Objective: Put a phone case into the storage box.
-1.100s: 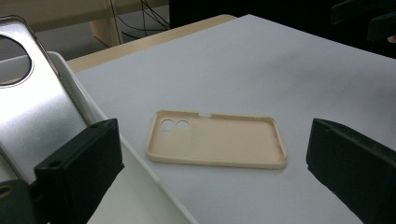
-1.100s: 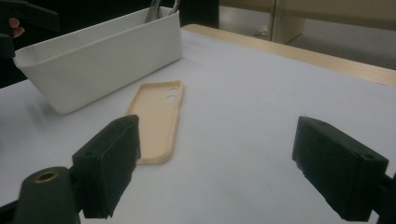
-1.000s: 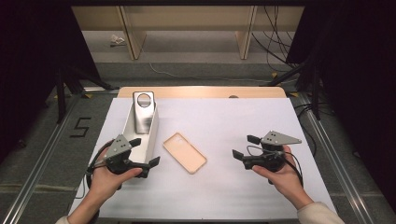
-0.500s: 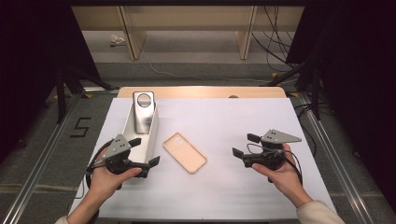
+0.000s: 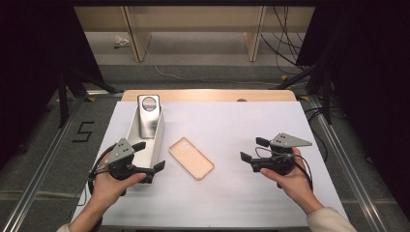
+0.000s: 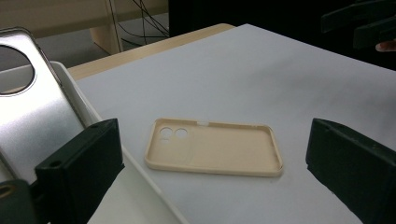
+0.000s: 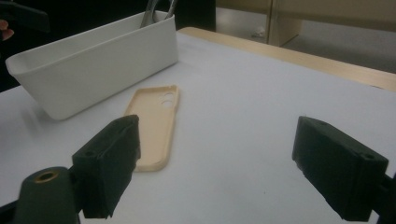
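Observation:
A beige phone case (image 5: pixel 191 158) lies inner side up in the middle of the white table, camera cut-outs toward the tray. My left gripper (image 5: pixel 150 155) is held open just left of it, beside the tray's near end, with nothing between the jaws. In the left gripper view the case (image 6: pixel 215 148) lies a short way ahead of the wide-apart jaws. My right gripper (image 5: pixel 252 150) is open too, well to the right of the case and pointed toward it. From the right gripper view the case (image 7: pixel 156 121) sits ahead and to the left.
A long white tray (image 5: pixel 158 140) stands at the left of the table and holds a silver phone-shaped shell (image 5: pixel 147 118) with a round hole, leaning inside it. The tray wall (image 7: pixel 98 70) is close behind the case. A wooden strip (image 5: pixel 208 95) edges the far side.

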